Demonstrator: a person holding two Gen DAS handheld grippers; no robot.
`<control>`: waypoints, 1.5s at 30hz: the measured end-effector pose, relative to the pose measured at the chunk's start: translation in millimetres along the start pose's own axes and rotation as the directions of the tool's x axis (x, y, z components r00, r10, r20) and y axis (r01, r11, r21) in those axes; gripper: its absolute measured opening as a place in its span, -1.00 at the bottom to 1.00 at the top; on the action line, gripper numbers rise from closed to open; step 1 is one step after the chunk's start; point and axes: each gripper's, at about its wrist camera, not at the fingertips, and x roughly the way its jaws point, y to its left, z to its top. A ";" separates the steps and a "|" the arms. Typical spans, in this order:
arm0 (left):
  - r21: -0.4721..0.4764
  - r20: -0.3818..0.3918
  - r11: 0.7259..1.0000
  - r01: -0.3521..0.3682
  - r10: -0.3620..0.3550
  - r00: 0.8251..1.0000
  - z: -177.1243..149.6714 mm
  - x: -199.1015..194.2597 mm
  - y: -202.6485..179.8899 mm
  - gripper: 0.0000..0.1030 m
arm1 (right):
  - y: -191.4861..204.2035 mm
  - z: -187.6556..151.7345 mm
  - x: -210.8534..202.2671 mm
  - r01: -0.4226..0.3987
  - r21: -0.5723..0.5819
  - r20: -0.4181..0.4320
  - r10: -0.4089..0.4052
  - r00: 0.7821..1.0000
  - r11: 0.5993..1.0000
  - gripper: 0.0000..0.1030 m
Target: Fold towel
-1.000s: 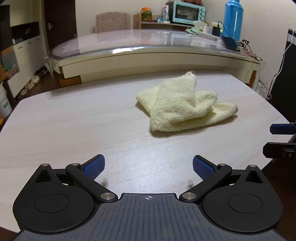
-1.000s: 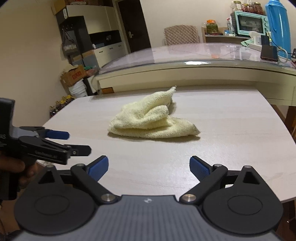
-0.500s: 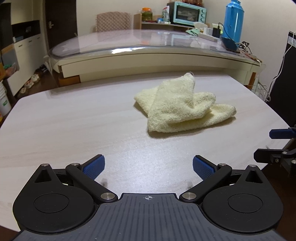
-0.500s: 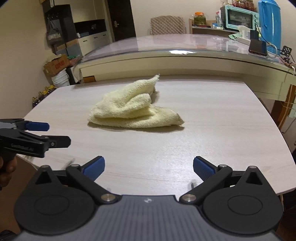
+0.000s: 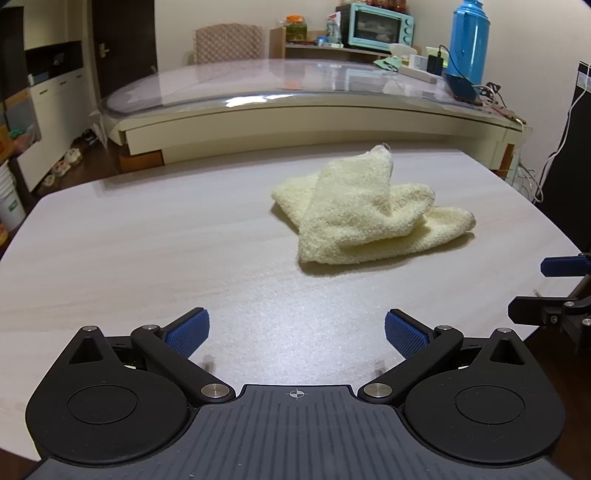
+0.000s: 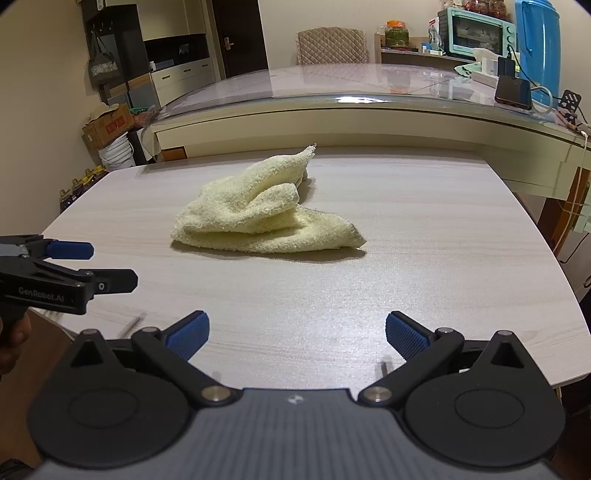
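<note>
A crumpled pale yellow towel (image 5: pixel 369 218) lies in a loose heap on the light wood table (image 5: pixel 147 258), right of centre in the left wrist view. From the right wrist the same towel (image 6: pixel 258 218) sits left of centre. My left gripper (image 5: pixel 297 332) hangs over the table's near edge, open and empty, well short of the towel. My right gripper (image 6: pixel 297 332) is likewise open with nothing between its blue pads (image 6: pixel 404 334). Each gripper shows at the side of the other's view: the right gripper (image 5: pixel 546 288) and the left gripper (image 6: pixel 96 266).
Behind the table stands a long glass-topped counter (image 5: pixel 295 96) with a blue thermos (image 5: pixel 469 37), a teal toaster oven (image 5: pixel 373 26), a phone and cables. Buckets and boxes (image 6: pixel 110 136) sit on the floor at the left. A hand (image 6: pixel 11 339) holds the left gripper.
The right wrist view has swung, so the towel moved left then back toward centre. The left gripper stayed where it was. Both pairs of jaws stay wide apart.
</note>
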 end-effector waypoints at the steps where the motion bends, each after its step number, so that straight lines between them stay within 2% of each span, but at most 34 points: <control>1: 0.001 0.001 1.000 -0.001 0.001 1.000 0.0 0.1 0.2 1.00 | 0.2 0.4 0.2 0.000 -0.001 0.001 0.000 1.000 1.000 0.99; 26: 0.009 0.015 1.000 -0.005 0.005 1.000 4.5 1.4 8.2 1.00 | 9.5 11.5 5.6 -0.008 -0.026 0.020 0.009 1.000 1.000 1.00; 36: 0.020 0.019 1.000 -0.015 0.014 1.000 11.0 7.3 13.2 1.00 | 7.6 32.6 8.7 -0.006 -0.055 0.061 0.010 0.998 0.998 0.99; 42: 0.020 0.017 1.000 -0.012 0.012 1.000 15.2 13.6 18.4 1.00 | 1.4 56.3 23.5 -0.050 -0.061 0.074 0.054 0.996 0.997 0.99; 45: 0.012 0.014 1.000 -0.012 0.012 1.000 17.2 17.2 21.8 1.00 | -5.3 71.8 39.5 -0.106 -0.046 0.066 0.109 0.992 0.993 0.99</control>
